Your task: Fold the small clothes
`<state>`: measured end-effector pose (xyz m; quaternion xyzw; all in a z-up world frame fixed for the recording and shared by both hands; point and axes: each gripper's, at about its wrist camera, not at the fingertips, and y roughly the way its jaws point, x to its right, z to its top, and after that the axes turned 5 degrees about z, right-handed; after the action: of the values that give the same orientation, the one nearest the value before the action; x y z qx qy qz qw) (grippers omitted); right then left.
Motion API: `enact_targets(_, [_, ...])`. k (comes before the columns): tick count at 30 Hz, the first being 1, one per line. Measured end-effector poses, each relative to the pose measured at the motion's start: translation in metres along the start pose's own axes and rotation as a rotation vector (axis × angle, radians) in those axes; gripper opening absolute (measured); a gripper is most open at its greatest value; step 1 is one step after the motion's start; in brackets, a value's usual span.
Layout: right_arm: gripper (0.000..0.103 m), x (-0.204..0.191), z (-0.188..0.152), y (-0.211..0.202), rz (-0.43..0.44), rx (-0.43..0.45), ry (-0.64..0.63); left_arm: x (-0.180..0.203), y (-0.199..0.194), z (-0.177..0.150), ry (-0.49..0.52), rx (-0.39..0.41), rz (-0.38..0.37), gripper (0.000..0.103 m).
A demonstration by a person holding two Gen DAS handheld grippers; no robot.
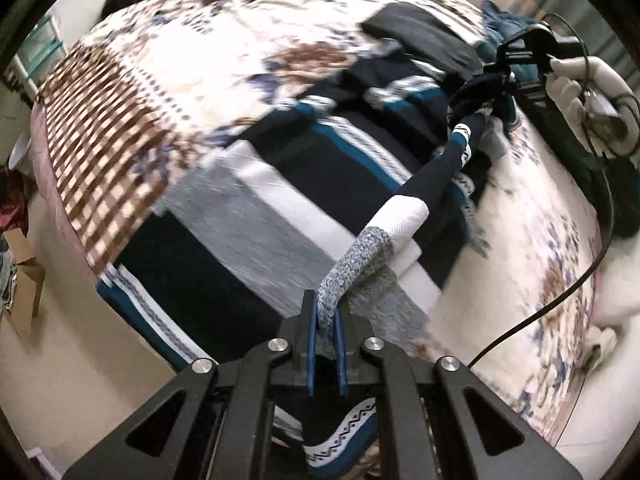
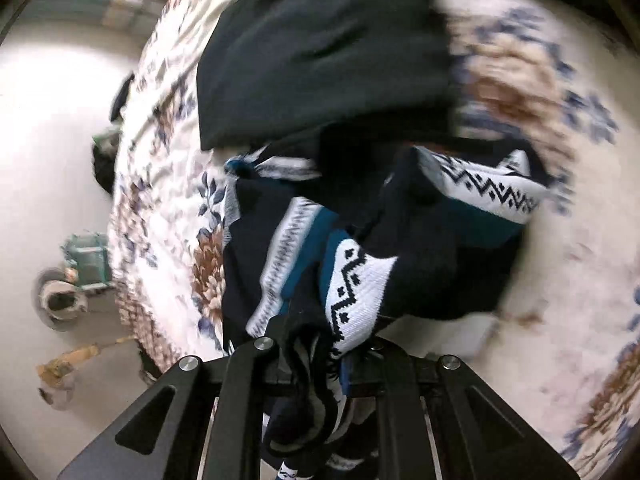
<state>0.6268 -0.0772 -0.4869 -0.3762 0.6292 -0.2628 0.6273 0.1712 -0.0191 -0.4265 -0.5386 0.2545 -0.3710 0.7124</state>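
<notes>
While you hold it up: striped sweater (image 1: 416, 196) stretches over the floral bed (image 1: 552, 208).
Left gripper (image 1: 327, 320): clamped on its grey hem.
Right gripper (image 2: 320, 344): pinching bunched knit.

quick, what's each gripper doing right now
Left gripper: shut on the grey edge of the striped sweater.
Right gripper: shut on a bunched patterned part of the same sweater.

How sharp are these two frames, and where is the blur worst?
Left wrist view: the left gripper and the sweater edge in its jaws are crisp, while the floral bedspread smears with motion. Right wrist view: softer overall; the black garment and bedspread streak badly, only the right gripper frame stays sharp. Both show strong fisheye curvature.
</notes>
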Motion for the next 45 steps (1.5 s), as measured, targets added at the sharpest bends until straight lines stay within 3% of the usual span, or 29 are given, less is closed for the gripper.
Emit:
enact_targets(6, [0.014, -0.086, 0.021, 0.104, -0.158, -0.057, -0.03, -0.075, 0.039, 0.033, -0.022, -0.087, -0.014, 0.006])
enact_targets(9, [0.014, -0.106, 0.027, 0.143, -0.256, -0.065, -0.026, -0.12, 0.064, 0.043, -0.039, -0.147, 0.028, 0.006])
enact_targets(11, [0.018, -0.11, 0.033, 0.16, -0.296, -0.088, -0.004, -0.148, 0.076, 0.047, -0.058, -0.19, 0.016, 0.006])
enact_targets(13, [0.033, -0.114, 0.036, 0.164, -0.296, -0.098, 0.012, -0.173, 0.082, 0.049, -0.096, -0.225, 0.02, 0.007])
enact_targets(14, [0.041, -0.118, 0.035, 0.163, -0.273, -0.115, 0.002, -0.186, 0.08, 0.05, -0.138, -0.226, -0.032, 0.007])
enact_targets(15, [0.056, -0.121, 0.034, 0.162, -0.244, -0.124, -0.008, -0.193, 0.077, 0.051, -0.16, -0.228, -0.051, 0.008])
enact_targets(17, [0.059, -0.127, 0.024, 0.148, -0.142, -0.143, -0.023, -0.194, 0.067, 0.052, -0.177, -0.228, -0.115, 0.027])
enact_targets(18, [0.059, -0.129, 0.016, 0.139, -0.123, -0.15, -0.033, -0.188, 0.061, 0.05, -0.187, -0.228, -0.156, 0.051])
enact_targets(19, [0.06, -0.131, 0.008, 0.129, -0.106, -0.151, -0.046, -0.181, 0.057, 0.049, -0.194, -0.227, -0.194, 0.066])
enact_targets(21, [0.061, -0.13, -0.019, 0.107, -0.084, -0.159, -0.083, -0.16, 0.051, 0.045, -0.197, -0.239, -0.268, 0.067])
enact_targets(24, [0.062, -0.12, -0.056, 0.083, -0.125, -0.157, -0.128, -0.107, 0.054, 0.036, -0.147, -0.276, -0.346, 0.067])
enact_targets(26, [0.062, -0.101, -0.081, 0.065, -0.175, -0.153, -0.152, -0.079, 0.063, 0.025, -0.115, -0.297, -0.337, 0.067])
enact_targets(30, [0.062, -0.057, -0.122, 0.049, -0.227, -0.145, -0.139, -0.043, 0.091, 0.008, -0.104, -0.324, -0.23, 0.067])
enact_targets(33, [0.062, -0.025, -0.141, 0.047, -0.255, -0.159, -0.107, -0.077, 0.09, 0.001, -0.19, -0.301, -0.059, 0.067])
enact_targets(37, [0.062, 0.003, -0.161, 0.041, -0.215, -0.188, -0.062, -0.155, 0.065, -0.015, -0.284, -0.281, 0.082, 0.067])
enact_targets(40, [0.062, 0.001, -0.17, 0.044, -0.191, -0.205, -0.079, -0.195, 0.042, -0.023, -0.407, -0.253, 0.068, 0.067])
enact_targets(42, [0.062, -0.012, -0.175, 0.054, -0.171, -0.223, -0.11, -0.197, 0.025, -0.021, -0.442, -0.199, -0.011, 0.067])
enact_targets(45, [0.062, -0.034, -0.176, 0.07, -0.164, -0.242, -0.134, -0.152, 0.014, -0.011, -0.333, -0.158, -0.101, 0.067])
